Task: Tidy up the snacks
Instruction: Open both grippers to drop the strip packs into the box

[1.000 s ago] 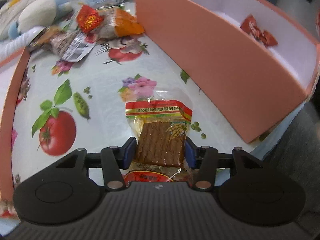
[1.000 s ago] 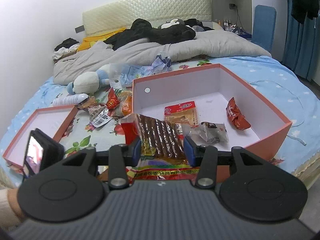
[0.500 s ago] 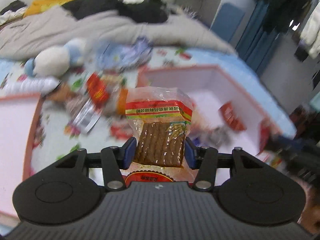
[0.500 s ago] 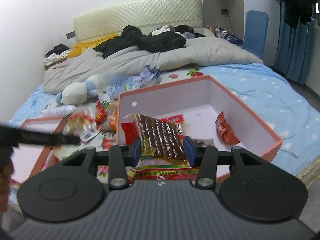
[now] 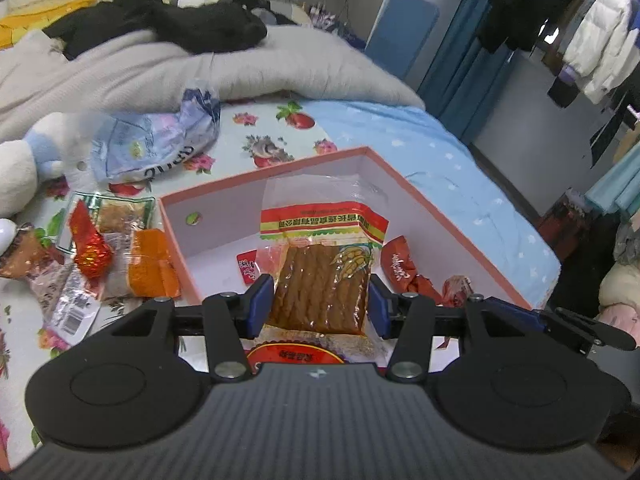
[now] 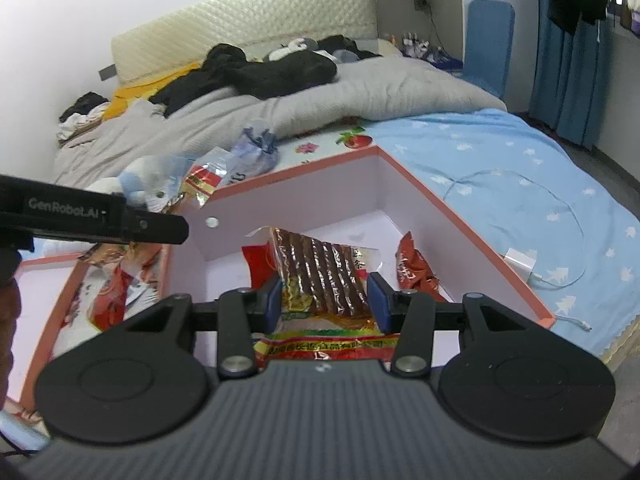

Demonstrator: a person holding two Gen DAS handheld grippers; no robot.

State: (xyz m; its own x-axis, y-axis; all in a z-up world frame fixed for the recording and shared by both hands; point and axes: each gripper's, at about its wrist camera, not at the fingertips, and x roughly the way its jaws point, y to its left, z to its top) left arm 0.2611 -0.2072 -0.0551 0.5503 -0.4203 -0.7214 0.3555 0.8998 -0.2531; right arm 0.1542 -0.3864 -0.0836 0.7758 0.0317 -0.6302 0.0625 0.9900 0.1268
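Left wrist view: quilt-heaped bed, perhaps a bedroom; both jaws clamp snack packets above the box.

Both rigs look pretty much identical. The left gripper has a dark grey ribbed plastic housing right behind its fingers, with a round matte black disc on each side of that housing. Angular black link arms run forward from the discs, each pinned with a shiny silver screw, and the fingers end in blue pads. Same deal on the right gripper: ribbed grey housing, black discs, silver screws, blue pads. From the right wrist camera, the left gripper's black side bar carries white "GenRobot.AI" lettering.
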